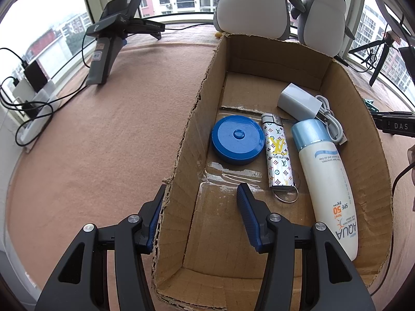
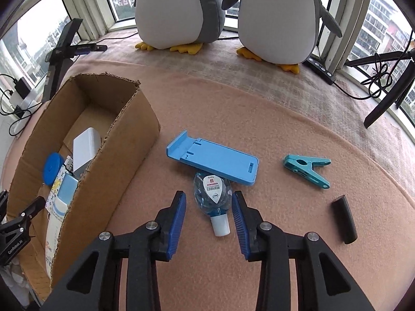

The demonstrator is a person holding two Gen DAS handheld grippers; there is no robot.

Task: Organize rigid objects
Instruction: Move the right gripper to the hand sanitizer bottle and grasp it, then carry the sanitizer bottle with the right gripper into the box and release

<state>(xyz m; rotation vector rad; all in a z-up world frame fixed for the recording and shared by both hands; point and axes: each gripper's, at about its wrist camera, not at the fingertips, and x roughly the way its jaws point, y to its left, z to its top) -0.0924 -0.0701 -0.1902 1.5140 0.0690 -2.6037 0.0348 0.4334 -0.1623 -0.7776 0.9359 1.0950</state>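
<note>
The left gripper (image 1: 201,215) stands with its jaws apart, straddling the near left wall of the cardboard box (image 1: 181,140): one finger is outside the wall, the other inside over the box floor, and nothing is held. Inside the box lie a round blue case (image 1: 237,140), a patterned lighter with a key ring (image 1: 277,153) just beside it, a white sunscreen bottle (image 1: 329,181) along the right wall, and a white charger with its coiled cable (image 1: 298,102) towards the far end. The right gripper (image 2: 208,220) is also spread wide and empty, its fingers flanking a small clear sanitiser bottle (image 2: 212,191) lying on the pink-covered worktop (image 2: 285,119) with its white cap towards the camera; contact cannot be confirmed. The bottle's far end is touching or tucked under a light-blue phone stand (image 2: 215,159). To the right, well apart, lie a teal clothes peg (image 2: 306,167) and a black cylindrical object (image 2: 343,219). Two plush penguins (image 2: 181,10) sit at the window end of the worktop.
</note>
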